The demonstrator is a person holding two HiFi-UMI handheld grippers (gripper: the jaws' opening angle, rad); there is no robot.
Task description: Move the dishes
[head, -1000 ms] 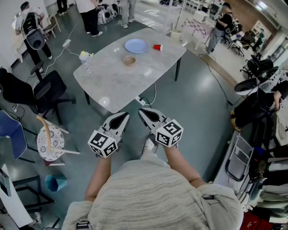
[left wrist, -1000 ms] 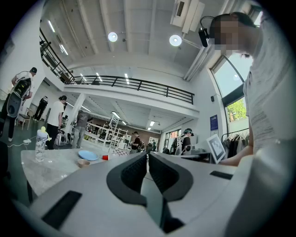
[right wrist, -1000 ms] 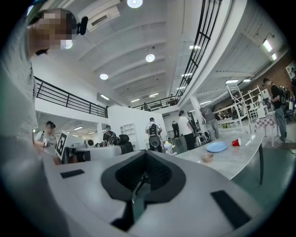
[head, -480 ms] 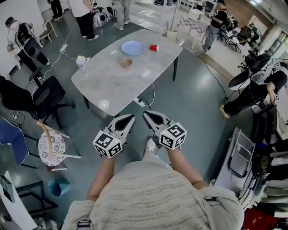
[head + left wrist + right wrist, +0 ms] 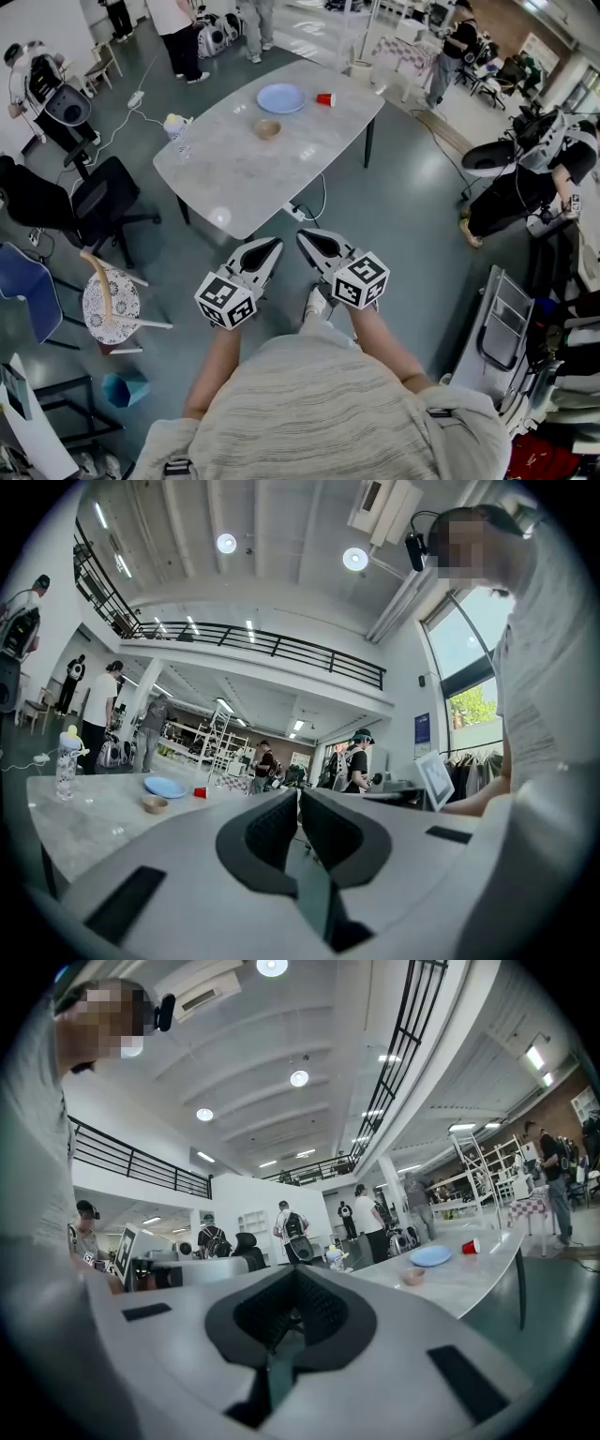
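A light blue plate (image 5: pixel 281 97) lies at the far end of a grey marble table (image 5: pixel 234 178). A small tan bowl (image 5: pixel 267 128) sits just in front of it, and a red cup (image 5: pixel 324 99) lies to the plate's right. Both grippers hang close to my body, well short of the table. My left gripper (image 5: pixel 271 246) is shut with nothing in it, and so is my right gripper (image 5: pixel 304 234). The left gripper view shows the plate (image 5: pixel 165 787), bowl (image 5: pixel 154 804) and cup (image 5: pixel 200 792) far off; the right gripper view shows the plate (image 5: pixel 431 1255), bowl (image 5: pixel 412 1277) and cup (image 5: pixel 472 1246).
A clear bottle (image 5: pixel 178 131) stands at the table's left edge. A black office chair (image 5: pixel 89 202) and a round white stool (image 5: pixel 111 300) stand left of me. Cables and a power strip (image 5: pixel 293 212) lie on the floor under the table. Several people stand around the hall.
The view has shifted slightly as I stand before the table. Both grippers stay shut and near my body.
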